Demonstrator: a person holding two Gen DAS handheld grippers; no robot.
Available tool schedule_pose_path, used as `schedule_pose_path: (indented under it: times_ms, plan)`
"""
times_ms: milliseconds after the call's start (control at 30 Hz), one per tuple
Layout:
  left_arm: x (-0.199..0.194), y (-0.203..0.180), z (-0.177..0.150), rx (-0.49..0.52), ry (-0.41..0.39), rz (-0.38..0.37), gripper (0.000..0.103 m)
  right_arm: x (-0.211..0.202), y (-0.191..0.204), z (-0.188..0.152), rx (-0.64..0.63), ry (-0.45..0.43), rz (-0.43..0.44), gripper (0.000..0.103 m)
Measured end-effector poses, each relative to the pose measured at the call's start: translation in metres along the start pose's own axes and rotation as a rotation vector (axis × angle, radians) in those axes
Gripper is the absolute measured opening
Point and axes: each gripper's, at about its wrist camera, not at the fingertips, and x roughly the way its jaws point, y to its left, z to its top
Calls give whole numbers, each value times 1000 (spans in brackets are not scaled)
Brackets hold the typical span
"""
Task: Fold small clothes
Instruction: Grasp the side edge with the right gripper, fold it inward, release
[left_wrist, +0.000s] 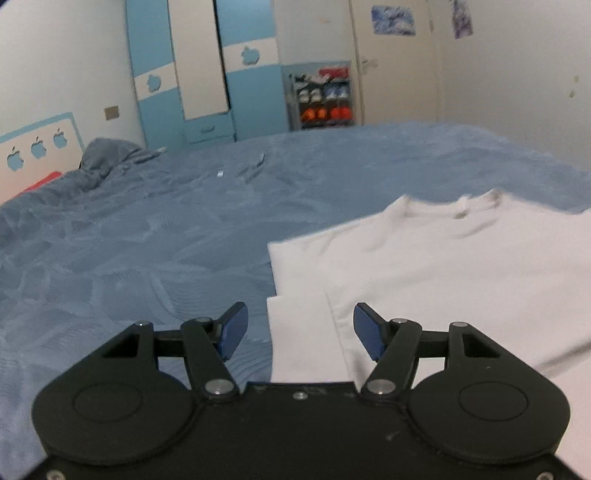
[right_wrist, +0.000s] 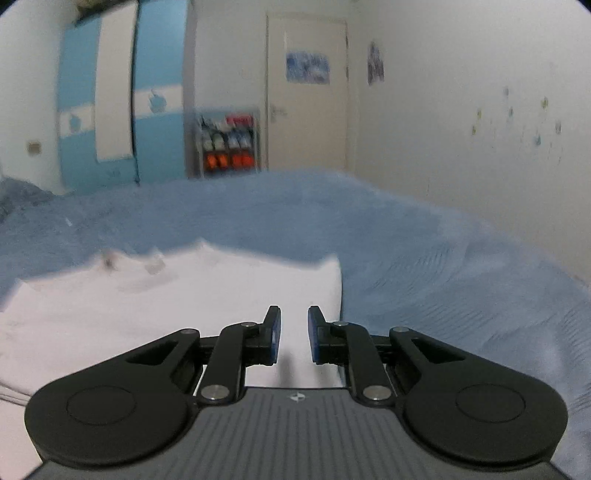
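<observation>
So there's a white shirt (left_wrist: 443, 266) lying flat on a bed with a fuzzy blue blanket (left_wrist: 147, 240), collar end pointing away from both cameras toward the far wall. It looks partly folded already: in the left wrist view there's a straight folded edge running along its left side, with a second layer peeking out just underneath near the bottom.

The left gripper (left_wrist: 300, 328) hovers low at the near left corner of the shirt with its blue-padded fingers (left_wrist: 232, 332) spread wide apart, nothing between them. The left finger sits over bare blanket, the right finger over the white cloth, so the shirt's left edge runs right up through the gap. Can't tell if the pads touch the fabric.

The right gripper (right_wrist: 294, 334) is at the shirt's near right side. Its fingers (right_wrist: 275, 336) are a lot closer together but there's still a clear gap, and only flat white cloth shows behind it, so not pinching anything as far as I can see. The shirt's right edge (right_wrist: 338, 295) runs just past the right finger, blanket beyond that.

Straight ahead of the fingers, past the bed: a blue and white wardrobe (left_wrist: 207, 74) with apple cutouts, a small shoe rack (left_wrist: 321, 98) with orange and white pairs, and a pale door (right_wrist: 306, 96) with a blue poster (right_wrist: 307, 68) on it. Off to the far left of the left fingers there's a bunched-up grey-blue pillow or cover (left_wrist: 107, 158) by the headboard (left_wrist: 37, 146). The right view is kinda blurry.
</observation>
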Motion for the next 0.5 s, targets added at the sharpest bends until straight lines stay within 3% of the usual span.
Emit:
schedule_pose_path:
  times_ms: [67,100,167,267,400,500]
  plan:
    - [43,-8,-16,50,109,57,69,43,-8,-30,25,124,-15,15]
    - [59,-7,-30,36,120,40,70,48,-17,-39,77,112,10,15]
    - [59,-4,-35,-9,82,47,73,43,-26,-36,132,108,31,15]
    - [48,-5,-24,6,72,68,70,30,-21,-22,140,103,-1,15]
    - [38,-12,13,13,-66,18,70,14,0,17,61,-69,14,16]
    - [61,-20,31,4,-91,5,72,38,13,29,6,-89,24,16]
